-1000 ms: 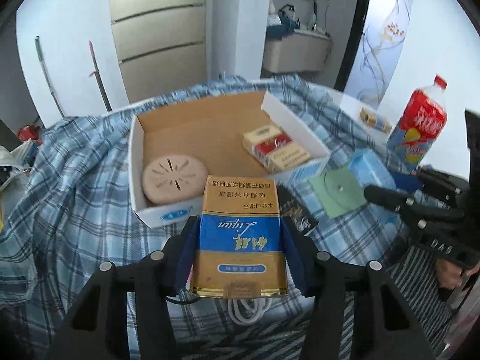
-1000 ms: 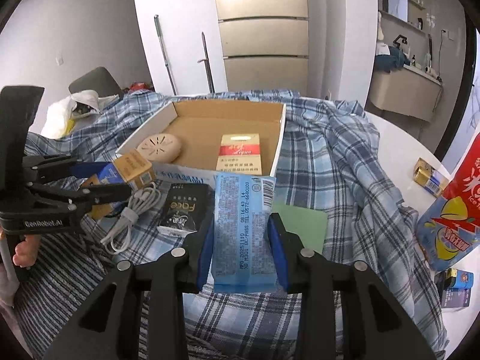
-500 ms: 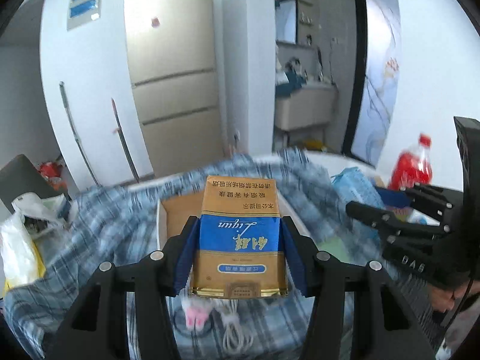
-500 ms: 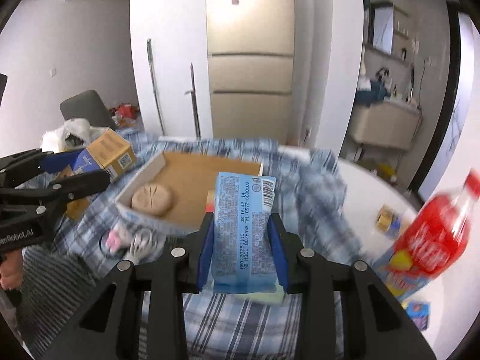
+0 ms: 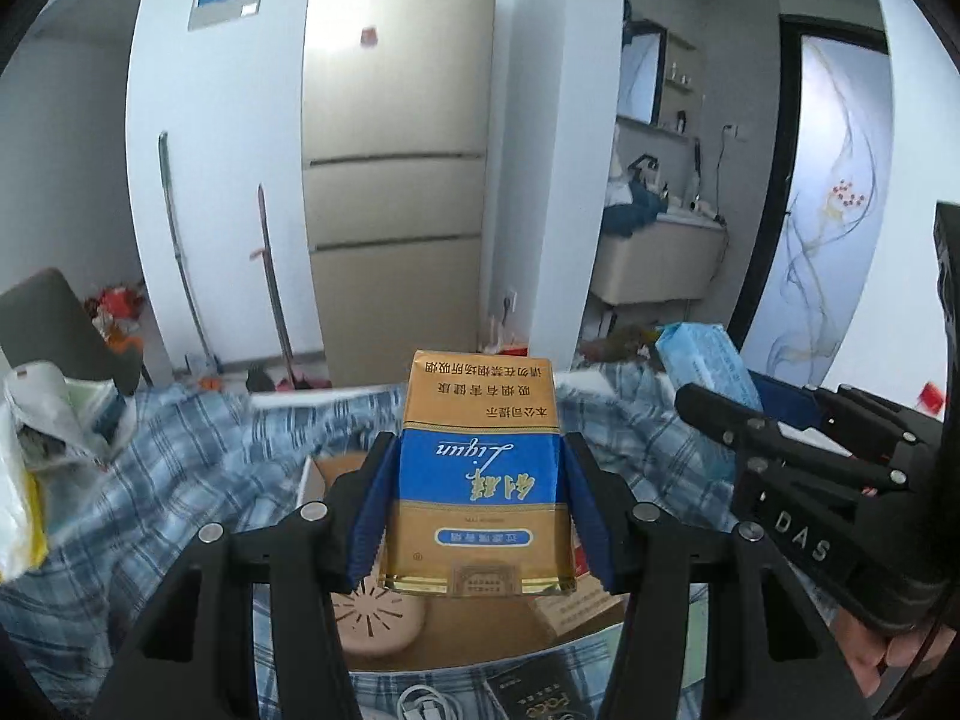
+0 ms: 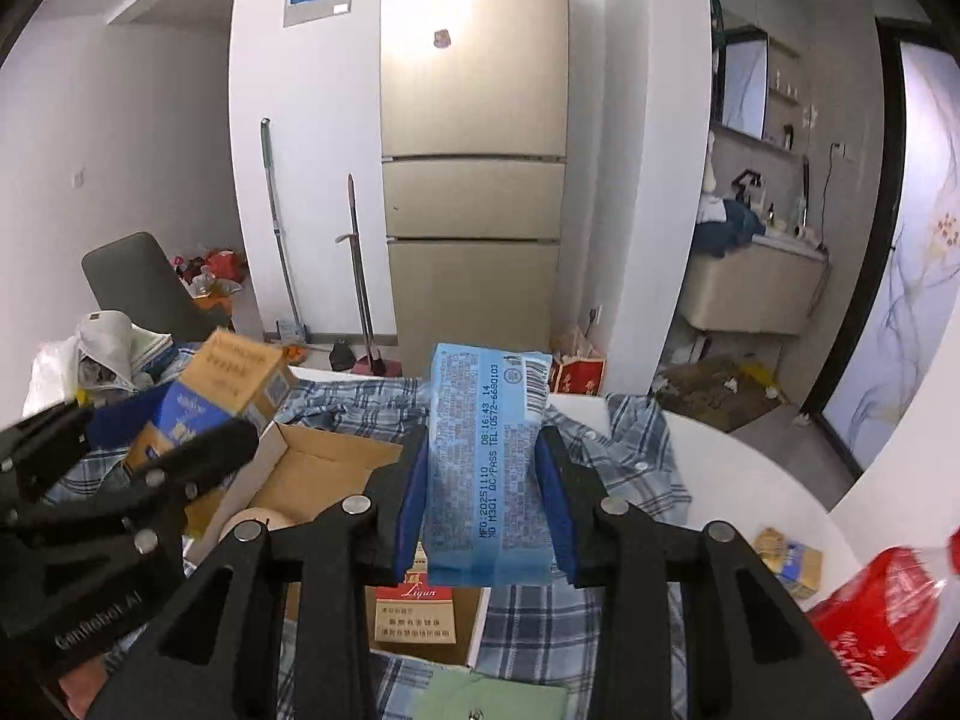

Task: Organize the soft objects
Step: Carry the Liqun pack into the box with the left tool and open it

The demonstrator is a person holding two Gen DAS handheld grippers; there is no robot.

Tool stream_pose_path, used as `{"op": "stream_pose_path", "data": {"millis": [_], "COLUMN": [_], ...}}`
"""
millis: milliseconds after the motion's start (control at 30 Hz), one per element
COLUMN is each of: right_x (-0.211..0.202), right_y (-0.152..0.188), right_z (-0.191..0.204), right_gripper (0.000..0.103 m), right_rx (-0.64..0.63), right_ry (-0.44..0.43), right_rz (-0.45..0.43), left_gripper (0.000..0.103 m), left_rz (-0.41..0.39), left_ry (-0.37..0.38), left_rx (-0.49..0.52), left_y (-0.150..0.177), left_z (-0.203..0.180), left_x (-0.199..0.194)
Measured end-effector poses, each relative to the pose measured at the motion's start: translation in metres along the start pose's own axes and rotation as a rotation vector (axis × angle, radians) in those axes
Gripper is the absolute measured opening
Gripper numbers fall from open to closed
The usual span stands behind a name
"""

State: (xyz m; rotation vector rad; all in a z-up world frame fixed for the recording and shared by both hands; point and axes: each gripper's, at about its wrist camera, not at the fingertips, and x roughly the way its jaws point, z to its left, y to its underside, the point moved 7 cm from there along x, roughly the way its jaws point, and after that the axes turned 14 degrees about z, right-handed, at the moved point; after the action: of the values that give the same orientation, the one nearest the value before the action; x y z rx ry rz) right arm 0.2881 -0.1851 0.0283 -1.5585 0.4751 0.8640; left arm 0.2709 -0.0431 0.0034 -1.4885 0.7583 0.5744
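Up above the table, the left gripper [image 5: 480, 516] is clamped on a gold-and-blue cigarette pack [image 5: 479, 468], its blue pads pressed against both sides. Beside it, the right gripper [image 6: 487, 501] squeezes a light-blue tissue packet [image 6: 489, 462] the same way, printed side up. Both items hang in the air over the open cardboard box [image 6: 324, 468], which sits on a blue plaid cloth [image 6: 630, 450]. Inside the box lie a round pinkish vented disc [image 5: 375, 621] and a red-and-white cigarette pack [image 6: 420, 612]. A red drink bottle [image 6: 882, 618] shows blurred at the right edge, and a white cable [image 5: 420, 708] lies near the box.
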Motion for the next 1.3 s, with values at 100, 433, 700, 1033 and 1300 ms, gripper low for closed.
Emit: {"op": "stream_pose_path", "data": {"millis": [100,433,700,1033,1300], "right_x": [0.022,0.072,0.087,0.089,0.090], "right_y": [0.009,0.040,0.050,0.050,0.051], "right_z": [-0.002,-0.008,-0.008,-0.014,-0.019], "right_gripper": [0.035,0.035,0.035,0.035,0.035], "right_rx": [0.006,0.006,0.009,0.031,0.044], "right_ry": [0.001,-0.019,-0.022,-0.026,-0.029], "right_rz": [0.035,0.168,0.209,0.220,0.225], "left_gripper": [0.056,0.056,0.056,0.057,0.086], "left_rz": [0.058,0.241,0.377,0.412,0.288], "left_ry": [0.008,-0.038,0.041,0.103,0.084], "left_rx": [-0.015,-0.059,-0.072,-0.044,0.047], "left_y": [0.012,0.047,0.074,0.082,0.074], "left_z": [0.005,0.023,0.020,-0.001,-0.016], "left_x": [0.025,0.093,0.133,0.146,0.126]}}
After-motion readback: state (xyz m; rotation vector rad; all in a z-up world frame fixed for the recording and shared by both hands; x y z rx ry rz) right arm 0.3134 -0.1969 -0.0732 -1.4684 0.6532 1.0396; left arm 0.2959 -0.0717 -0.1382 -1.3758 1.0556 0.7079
